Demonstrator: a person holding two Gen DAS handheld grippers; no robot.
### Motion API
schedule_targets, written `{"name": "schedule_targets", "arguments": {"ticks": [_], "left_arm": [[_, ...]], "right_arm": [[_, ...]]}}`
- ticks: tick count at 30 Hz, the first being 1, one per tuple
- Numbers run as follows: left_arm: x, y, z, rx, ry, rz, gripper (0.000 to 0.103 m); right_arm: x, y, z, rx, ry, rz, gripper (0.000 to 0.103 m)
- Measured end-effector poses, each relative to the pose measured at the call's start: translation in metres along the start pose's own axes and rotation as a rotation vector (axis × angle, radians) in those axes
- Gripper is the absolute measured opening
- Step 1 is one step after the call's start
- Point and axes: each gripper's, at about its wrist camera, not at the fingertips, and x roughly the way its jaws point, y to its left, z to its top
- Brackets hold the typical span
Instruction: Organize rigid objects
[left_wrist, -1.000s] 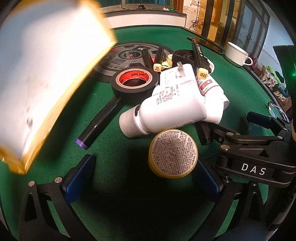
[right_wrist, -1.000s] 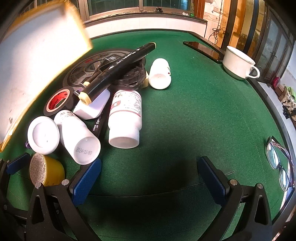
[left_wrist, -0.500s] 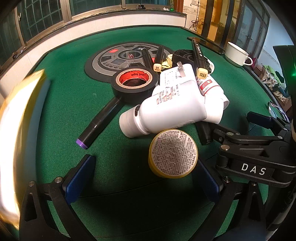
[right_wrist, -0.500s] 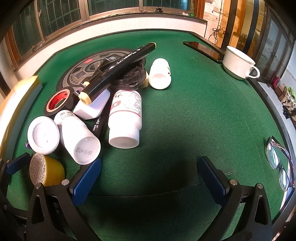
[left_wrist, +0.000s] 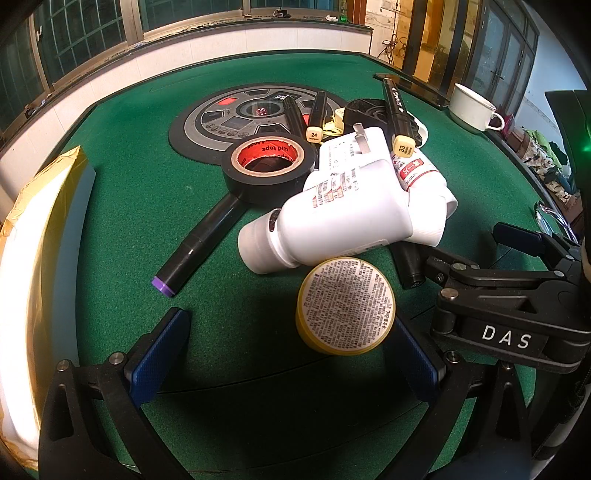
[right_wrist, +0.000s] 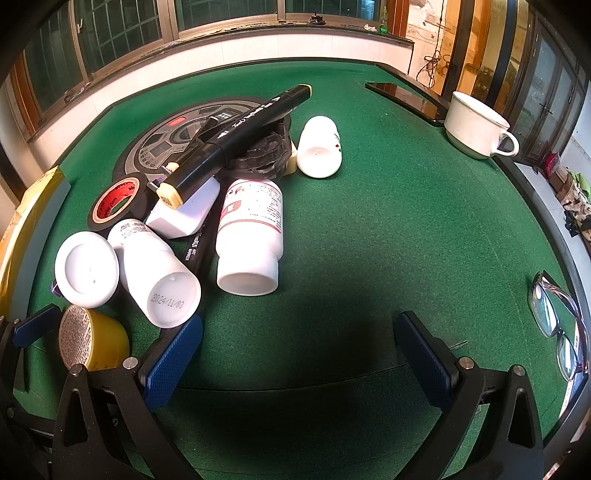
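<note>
Left wrist view: left tool (left_wrist: 284, 347) is open w/ blue pads spread wide, low over the green bench (left_wrist: 122, 155). A yellow jar (left_wrist: 345, 312) lies on its side just inside the right pad, printed label end facing the camera. Behind it a white bottle (left_wrist: 332, 218) lies tilted on the pile, cap toward the camera, resting vs. a white charger (left_wrist: 351, 151) and a second bottle w/ red label (left_wrist: 417, 168). A black tape roll (left_wrist: 269, 168) w/ red core sits left of these; a black marker w/ purple end (left_wrist: 199, 245) runs out from under it. Markers numbered 24 (left_wrist: 316, 118) and 33 (left_wrist: 397, 114) lie further back, near the round control panel (left_wrist: 229, 118). A gold-edged box (left_wrist: 40, 236) stands at the far left. Right tool's body shows at the right edge. Right wrist view: right tool (right_wrist: 295, 347) is also open, nothing btw. its pads, only bare felt. The pile is left of it: bottle stamped 2024/11/03 touching the left pad, another white bottle (right_wrist: 251, 236) beside it, one more (right_wrist: 319, 147) further back. White mug (right_wrist: 474, 127) far right, glasses (right_wrist: 557, 328) at the right rim.
</note>
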Motion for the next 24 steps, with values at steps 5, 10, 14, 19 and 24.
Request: {"name": "schedule_targets", "arguments": {"ticks": [5,10,14,19,24], "left_arm": [[0.0,0.0,0.0,0.0,0.0,0.0,0.103],[0.0,0.0,0.0,0.0,0.0,0.0,0.103],[0.0,0.0,0.0,-0.002,0.0,0.0,0.103],[0.001,0.0,0.001,0.027,0.006,-0.016,0.103],[-0.012,0.014,-0.002,0.018,0.046,-0.123,0.103]], "right_arm": [[0.0,0.0,0.0,0.0,0.0,0.0,0.102],[0.0,0.0,0.0,0.0,0.0,0.0,0.102],[0.0,0.0,0.0,0.0,0.0,0.0,0.102],[0.002,-0.003,0.005,-0.064,0.037,0.043,0.102],[-0.011,-0.022,-0.003,-0.127,0.072,0.14,0.09]]}}
